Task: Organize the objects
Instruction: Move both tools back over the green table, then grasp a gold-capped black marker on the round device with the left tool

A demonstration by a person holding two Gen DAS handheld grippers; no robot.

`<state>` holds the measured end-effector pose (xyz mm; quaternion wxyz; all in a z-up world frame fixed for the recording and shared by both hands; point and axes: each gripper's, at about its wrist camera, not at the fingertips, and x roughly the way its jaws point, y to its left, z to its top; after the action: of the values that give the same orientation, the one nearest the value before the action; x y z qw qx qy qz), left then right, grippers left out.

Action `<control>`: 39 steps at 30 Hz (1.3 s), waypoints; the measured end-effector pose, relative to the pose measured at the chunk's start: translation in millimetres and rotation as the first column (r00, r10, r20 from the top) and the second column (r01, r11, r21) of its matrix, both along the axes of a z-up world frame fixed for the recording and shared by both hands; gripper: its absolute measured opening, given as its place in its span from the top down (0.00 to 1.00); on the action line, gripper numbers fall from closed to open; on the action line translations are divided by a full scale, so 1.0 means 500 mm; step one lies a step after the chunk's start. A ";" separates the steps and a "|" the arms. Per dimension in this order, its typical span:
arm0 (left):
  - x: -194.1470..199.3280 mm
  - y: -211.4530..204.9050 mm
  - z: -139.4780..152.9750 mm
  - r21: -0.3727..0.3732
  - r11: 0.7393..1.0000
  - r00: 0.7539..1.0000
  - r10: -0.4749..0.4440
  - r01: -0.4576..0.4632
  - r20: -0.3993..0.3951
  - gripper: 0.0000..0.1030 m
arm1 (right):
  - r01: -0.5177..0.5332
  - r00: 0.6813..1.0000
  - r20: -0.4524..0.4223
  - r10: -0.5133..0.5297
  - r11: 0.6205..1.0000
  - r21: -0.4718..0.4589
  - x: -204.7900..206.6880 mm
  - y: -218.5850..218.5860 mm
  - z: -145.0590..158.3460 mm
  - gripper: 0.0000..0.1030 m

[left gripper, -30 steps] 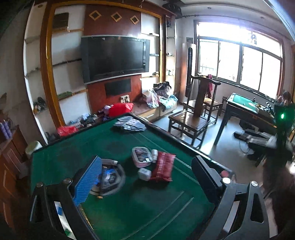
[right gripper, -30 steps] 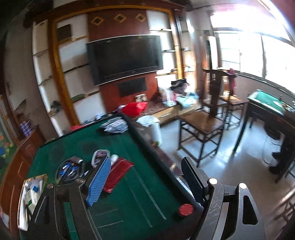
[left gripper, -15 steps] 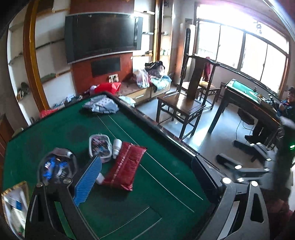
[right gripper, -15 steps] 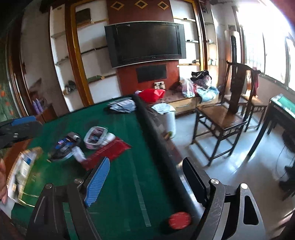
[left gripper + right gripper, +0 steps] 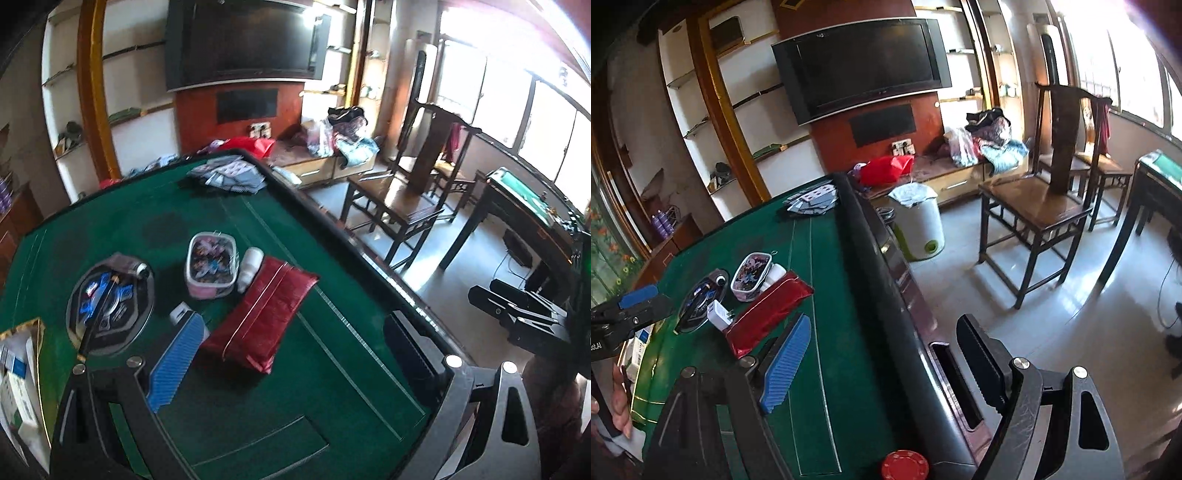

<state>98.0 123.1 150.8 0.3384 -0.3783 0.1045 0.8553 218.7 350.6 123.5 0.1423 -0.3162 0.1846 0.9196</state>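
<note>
Both grippers, left point(image 5: 291, 354) and right point(image 5: 882, 354), hung with jaws open and empty: the approach step. The red pouch point(image 5: 258, 314) lay at eleven o'clock of the left, so the next move likely called for reaching it.

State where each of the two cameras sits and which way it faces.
Left wrist: on the left claw, angled down over the green table at the red pouch; only its own open fingers show.
Right wrist: on the right claw, above the table's right edge, facing the TV wall; the left claw and a hand show at left.
Shared: red pouch, patterned case, TV, wooden chair.
</note>
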 end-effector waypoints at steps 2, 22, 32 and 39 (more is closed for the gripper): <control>0.001 -0.011 -0.006 -0.011 1.000 1.000 0.016 -0.016 0.017 0.05 | 0.000 1.000 0.001 0.000 0.999 -0.035 -0.001 -0.006 -0.017 0.17; -0.118 -0.435 -0.068 -0.050 0.907 0.908 0.418 -0.417 0.013 0.05 | -0.124 0.992 -0.021 0.122 0.974 -0.188 -0.049 -0.248 -0.063 0.16; -0.355 -0.397 -0.185 -0.106 0.875 0.878 0.478 -0.472 0.036 0.05 | -0.167 0.984 0.051 0.172 0.982 -0.089 -0.111 -0.323 -0.065 0.16; -0.419 -0.293 -0.235 -0.260 0.876 0.914 0.388 -0.406 -0.118 0.17 | -0.130 0.984 0.103 0.145 0.982 -0.135 -0.138 -0.295 -0.100 0.16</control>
<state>-111.6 -23.3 33.5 0.0959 -0.4085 0.1546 0.8945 150.0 203.0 73.4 0.0680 -0.3878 0.2127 0.8943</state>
